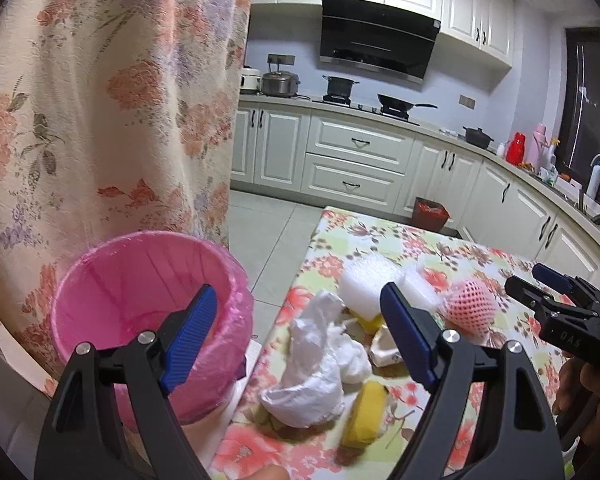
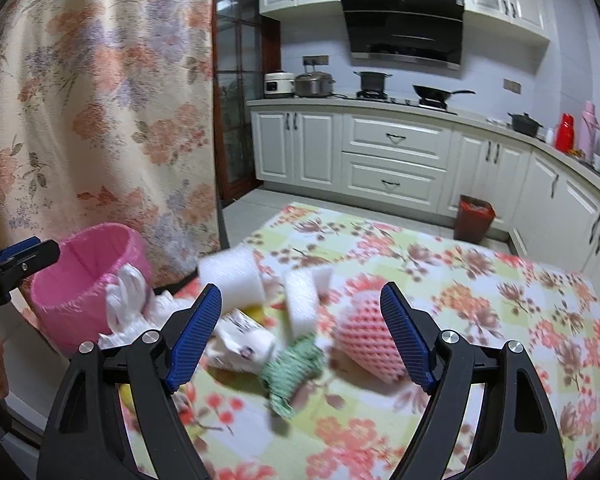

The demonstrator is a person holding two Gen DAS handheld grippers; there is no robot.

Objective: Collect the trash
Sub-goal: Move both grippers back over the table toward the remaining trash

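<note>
Two tools hover over a floral-clothed surface, both spread wide and holding nothing: the left tool above a crumpled white plastic bag and a yellow sponge, the right tool above a green net scrap beside a pink foam fruit sleeve. Beyond lie white foam pieces. The pink-lined bin stands just off the surface's left edge; its visible interior looks empty, so collection appears barely begun. Only the right view shows the green scrap; only the left looks into the bin.
</note>
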